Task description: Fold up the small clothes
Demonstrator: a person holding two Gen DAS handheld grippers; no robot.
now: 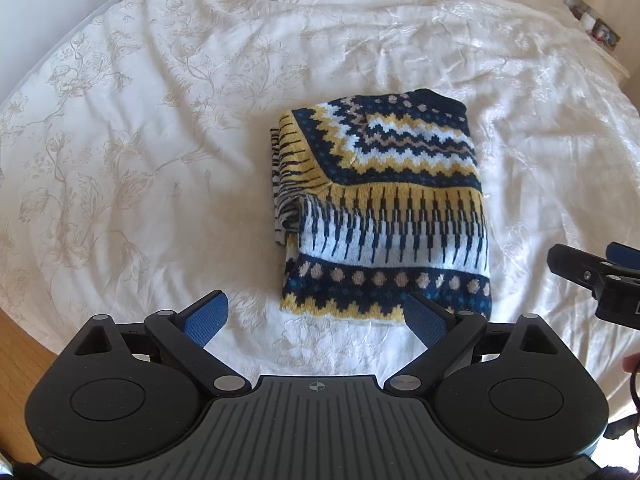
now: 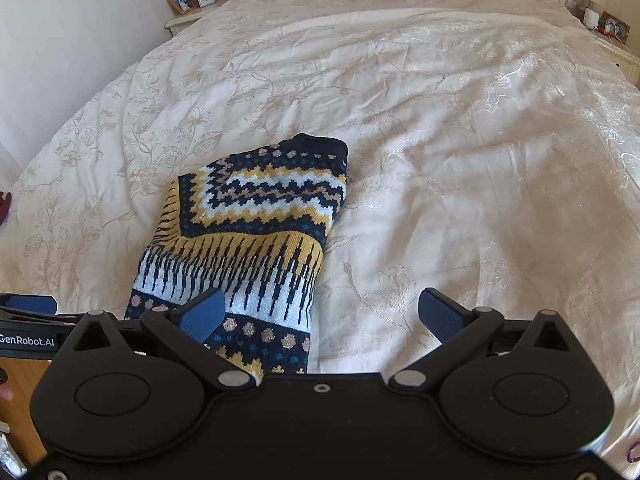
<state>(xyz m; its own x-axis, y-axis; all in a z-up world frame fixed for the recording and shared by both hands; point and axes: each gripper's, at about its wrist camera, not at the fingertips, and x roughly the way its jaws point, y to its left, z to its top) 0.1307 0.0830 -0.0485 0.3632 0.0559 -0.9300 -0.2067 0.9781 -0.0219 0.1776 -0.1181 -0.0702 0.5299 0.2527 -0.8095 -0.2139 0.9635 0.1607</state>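
A knitted sweater point(image 1: 384, 204) in navy, yellow and white zigzag bands lies folded into a compact rectangle on the white floral bedspread point(image 1: 160, 140). In the right wrist view the same sweater point(image 2: 256, 232) lies left of centre. My left gripper point(image 1: 316, 316) is open just short of the sweater's near hem, with nothing between its blue pads. My right gripper point(image 2: 320, 312) is open too, its left pad point(image 2: 202, 314) hovering over the sweater's near right corner. The right gripper point(image 1: 596, 272) also shows at the right edge of the left wrist view.
The bedspread point(image 2: 460, 160) stretches wide on all sides of the sweater. A nightstand point(image 2: 188, 16) with a clock, photo frame and lamp stands far left; another nightstand point(image 2: 616, 48) is far right. Wooden floor point(image 1: 16, 360) shows by the bed's near edge.
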